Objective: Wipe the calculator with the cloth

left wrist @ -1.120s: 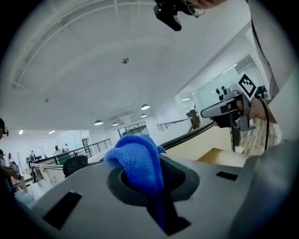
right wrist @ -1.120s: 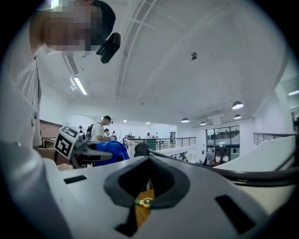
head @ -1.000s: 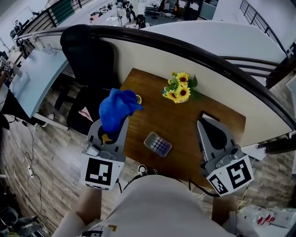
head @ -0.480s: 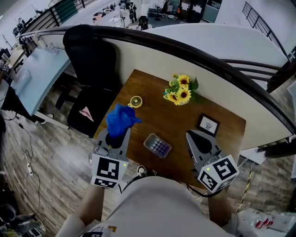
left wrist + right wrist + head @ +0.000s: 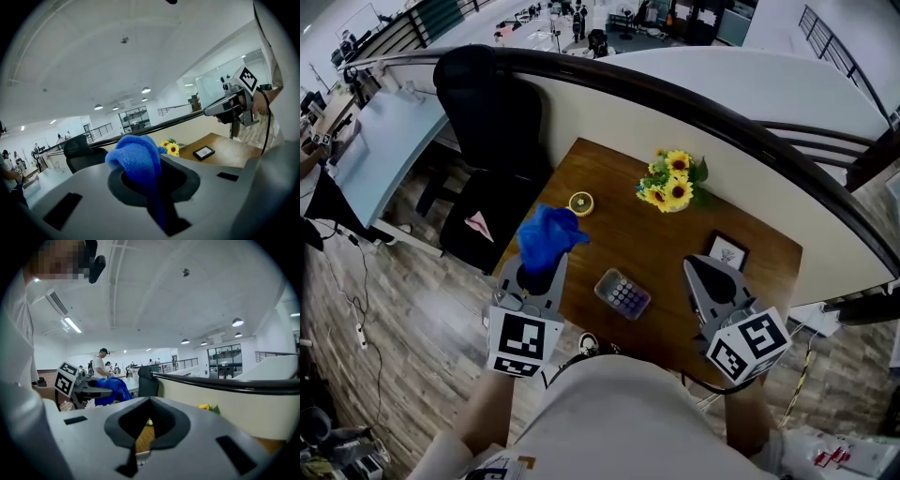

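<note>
A small calculator (image 5: 622, 294) lies flat on the brown wooden table (image 5: 609, 234), near its front edge. My left gripper (image 5: 542, 267) hovers to the calculator's left, shut on a bunched blue cloth (image 5: 548, 236) that sticks up past the jaws. In the left gripper view the cloth (image 5: 138, 159) fills the gap of the left gripper (image 5: 152, 180). My right gripper (image 5: 699, 267) hangs to the calculator's right with its jaws together and nothing in them. The right gripper view shows my right gripper (image 5: 142, 427) and the cloth (image 5: 112, 389) opposite.
A pot of yellow sunflowers (image 5: 673, 183) stands at the table's back. A small black picture frame (image 5: 727, 252) lies just beyond the right gripper, and a small round yellow object (image 5: 579, 202) sits beyond the cloth. A black office chair (image 5: 487, 131) stands left of the table.
Over the last second the left gripper with the cloth dropped lower toward the table's left edge. The right gripper shifted slightly left, toward the calculator. The calculator stayed put.
</note>
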The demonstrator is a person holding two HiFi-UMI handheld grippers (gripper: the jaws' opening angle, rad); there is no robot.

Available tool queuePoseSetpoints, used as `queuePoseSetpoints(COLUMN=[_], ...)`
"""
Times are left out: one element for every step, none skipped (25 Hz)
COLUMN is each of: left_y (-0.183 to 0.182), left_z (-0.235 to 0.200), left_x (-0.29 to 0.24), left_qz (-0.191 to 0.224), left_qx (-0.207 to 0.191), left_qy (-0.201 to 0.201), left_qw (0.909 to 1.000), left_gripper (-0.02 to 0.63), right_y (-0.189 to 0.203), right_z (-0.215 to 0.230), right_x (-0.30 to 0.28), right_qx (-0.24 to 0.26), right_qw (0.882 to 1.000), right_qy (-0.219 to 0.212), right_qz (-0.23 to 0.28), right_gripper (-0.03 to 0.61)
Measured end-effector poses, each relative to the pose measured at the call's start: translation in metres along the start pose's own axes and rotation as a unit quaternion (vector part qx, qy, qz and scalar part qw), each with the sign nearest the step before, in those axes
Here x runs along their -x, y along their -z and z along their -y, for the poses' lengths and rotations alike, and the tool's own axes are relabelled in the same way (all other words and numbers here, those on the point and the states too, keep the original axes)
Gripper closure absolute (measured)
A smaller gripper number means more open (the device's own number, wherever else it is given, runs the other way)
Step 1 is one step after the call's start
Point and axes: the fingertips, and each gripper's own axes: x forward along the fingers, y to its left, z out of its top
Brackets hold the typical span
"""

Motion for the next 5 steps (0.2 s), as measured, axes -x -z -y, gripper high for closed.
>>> queuePoseSetpoints(left_y=[0.0010,0.0020,0.0030,0.0039,0.0048], left_z=[-0.0002,-0.0007,-0.0017,-0.0029,-0.0043], left_x=[0.0012,0.0032,0.0055,0.0079,0.0103], left_qz=[0.000,0.000,0.000,0.000,0.001], left_qx=[0.002,0.004,0.005,0.006,0.007], left_qy=[-0.001,-0.002,-0.003,-0.004,-0.006], left_qw=[1.0000,1.0000,1.0000,1.0000,1.0000], left_gripper=[0.563,0.563,0.563,0.563,0.563], right_y=[0.0003,0.0003,0.0000,-0.0005,-0.0011], right_z=[-0.0011,-0.0029,-0.0053,-0.0078,-0.0105], right_x=[-0.0015,-0.0034,-0.0053,-0.0074,-0.0094], right_qx=[0.000,0.000,-0.001,-0.001,-0.001], right_qw=[1.000,1.000,1.000,1.000,1.000], right_qy=[-0.001,-0.003,-0.006,-0.009,-0.012], right_qz=[0.000,-0.001,-0.001,-0.002,-0.002], right_gripper=[0.575,0.575,0.575,0.575,0.575])
